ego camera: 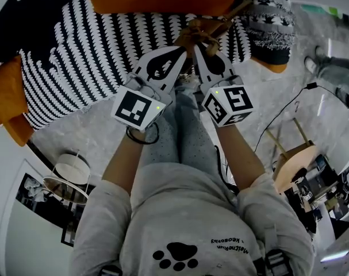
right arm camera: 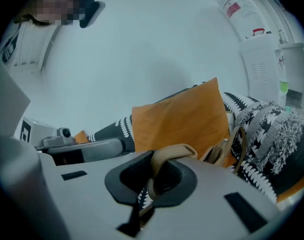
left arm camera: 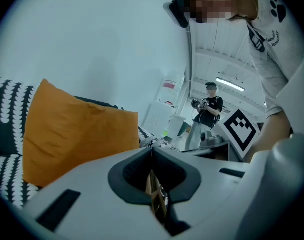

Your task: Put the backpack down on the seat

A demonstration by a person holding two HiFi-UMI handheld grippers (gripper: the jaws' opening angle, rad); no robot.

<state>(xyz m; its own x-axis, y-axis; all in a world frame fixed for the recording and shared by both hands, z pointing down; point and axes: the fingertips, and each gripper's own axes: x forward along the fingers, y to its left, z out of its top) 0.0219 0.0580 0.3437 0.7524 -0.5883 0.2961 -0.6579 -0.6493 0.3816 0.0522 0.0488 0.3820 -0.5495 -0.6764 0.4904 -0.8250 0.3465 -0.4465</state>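
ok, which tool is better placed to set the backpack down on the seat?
Right, probably: right tool shut on the strap loop, backpack close beside it. Left tool also grips a strap, but farther off.

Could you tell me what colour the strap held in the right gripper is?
The strap is tan, clearest in the right gripper view.

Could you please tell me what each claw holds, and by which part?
The left claw and right claw are each shut on a tan strap of the black-and-white patterned backpack.
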